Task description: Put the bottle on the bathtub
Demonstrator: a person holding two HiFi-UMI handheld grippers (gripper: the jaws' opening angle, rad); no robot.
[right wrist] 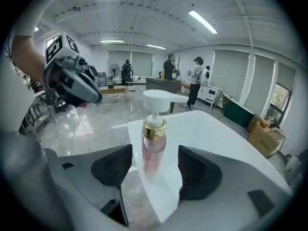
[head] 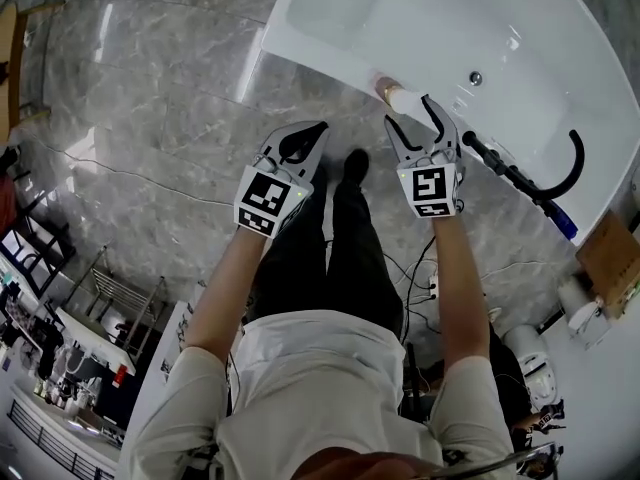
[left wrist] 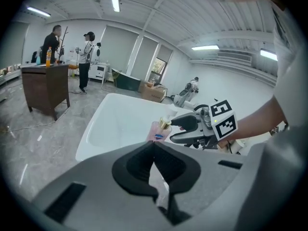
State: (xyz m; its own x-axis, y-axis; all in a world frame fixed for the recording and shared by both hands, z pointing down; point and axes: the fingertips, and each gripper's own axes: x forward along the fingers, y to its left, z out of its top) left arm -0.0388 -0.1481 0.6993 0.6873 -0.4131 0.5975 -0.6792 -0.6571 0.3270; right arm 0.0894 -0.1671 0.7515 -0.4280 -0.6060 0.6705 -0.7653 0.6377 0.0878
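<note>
1. Right gripper (head: 409,115): the jaws are spread. The bottle (right wrist: 154,148) stands between the 2 pads (right wrist: 114,165), with a gap on each side, so neither pad touches it.
2. Bottle: it is upright on the rim of the bathtub (head: 320,48), at the tub's near corner. The body is clear pink, with a gold collar (right wrist: 154,127) and a white pump head (right wrist: 159,99) on top. In the head view it sits at the rim edge, just ahead of the right gripper's tips.
3. Left gripper (left wrist: 154,150): the jaws are pressed together with nothing between them. It is held over the floor (head: 150,98), beside the right gripper and short of the tub. Its camera looks across at the bottle and the right gripper.
4. Bathtub: white, set on grey marbled floor. A black curved hose (head: 575,163) lies along the rim to the right of the right gripper, well apart from the bottle.
5. Background: 2 people (left wrist: 86,57) stand near a dark desk (left wrist: 45,83) at the far end of the room.
</note>
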